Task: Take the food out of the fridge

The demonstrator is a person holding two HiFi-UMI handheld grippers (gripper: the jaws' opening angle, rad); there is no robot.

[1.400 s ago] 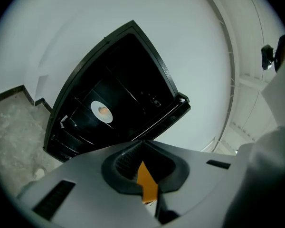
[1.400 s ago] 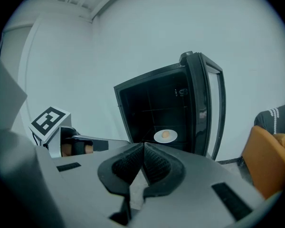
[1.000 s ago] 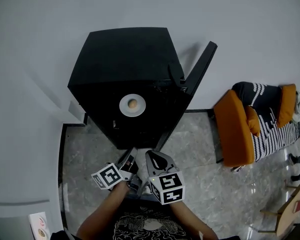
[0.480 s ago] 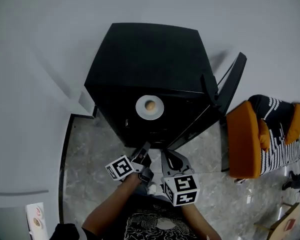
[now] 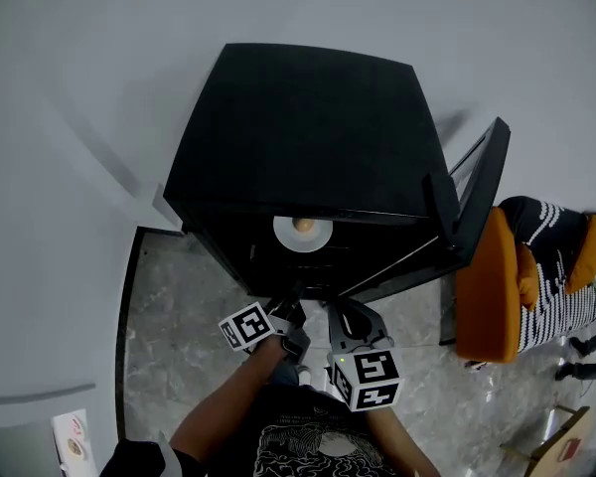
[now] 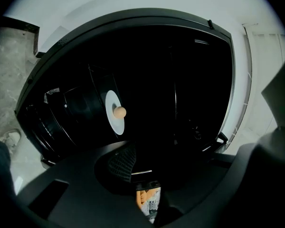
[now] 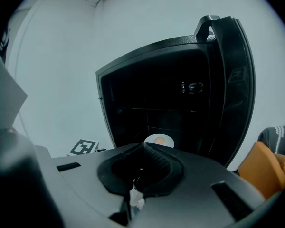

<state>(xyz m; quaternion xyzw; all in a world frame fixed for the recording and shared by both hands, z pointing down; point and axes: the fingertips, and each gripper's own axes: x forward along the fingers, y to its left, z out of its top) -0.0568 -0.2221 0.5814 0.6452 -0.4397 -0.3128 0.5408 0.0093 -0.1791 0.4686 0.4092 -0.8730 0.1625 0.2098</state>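
A black fridge (image 5: 308, 127) stands against the wall with its door (image 5: 477, 207) swung open to the right. Inside, a white plate (image 5: 303, 234) carries a small round tan piece of food (image 6: 119, 111). Both grippers hover in front of the opening, just below the plate. The jaws of my left gripper (image 5: 283, 311) are opening, and nothing is between them (image 6: 147, 175). My right gripper (image 5: 343, 316) is beside it, its fingertips meeting (image 7: 145, 147) with nothing held. In the right gripper view the plate (image 7: 159, 140) shows just past the tips.
An orange chair (image 5: 487, 286) with a striped cushion stands right of the open door. The floor (image 5: 179, 296) is grey marble. A white wall runs behind and to the left of the fridge. A small white object (image 5: 70, 440) lies at the bottom left.
The fridge has grown larger and shifted right in the head view. Both grippers have moved closer to the fridge opening, and the left one has dropped lower.
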